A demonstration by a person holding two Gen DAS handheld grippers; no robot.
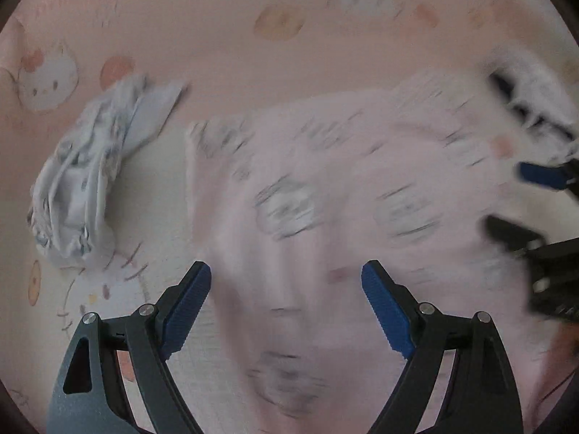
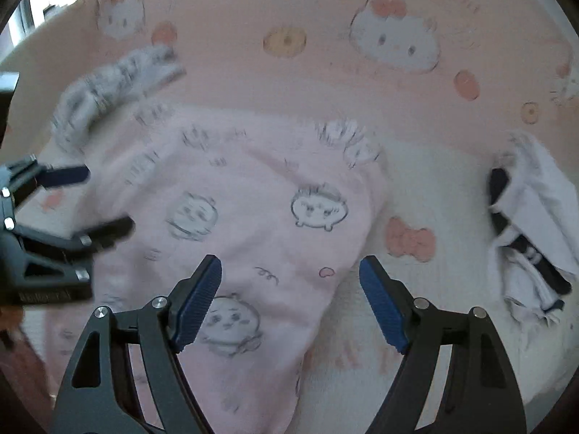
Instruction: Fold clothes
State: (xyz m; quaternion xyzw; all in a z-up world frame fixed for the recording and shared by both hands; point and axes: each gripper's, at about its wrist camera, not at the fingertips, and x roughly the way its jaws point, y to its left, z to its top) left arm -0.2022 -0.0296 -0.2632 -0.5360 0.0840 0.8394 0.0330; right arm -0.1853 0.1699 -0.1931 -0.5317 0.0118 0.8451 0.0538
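**Both Jaws Wide Over a Pink Garment**

Jaws on the left gripper [image 1: 286, 282] and the right gripper [image 2: 289, 275] stood spread apart with nothing between them. Under both lay the pink garment [image 2: 260, 195], printed with small cartoon faces, rumpled on the bed sheet [image 2: 325, 72], a pink sheet with cat faces and doughnuts. Beyond the garment's far left corner sat a crumpled pale blue garment [image 1: 83, 181], apart from it. Well to the right lay a bunched white garment with dark bands [image 2: 532, 224]. The left wrist view was blurred.
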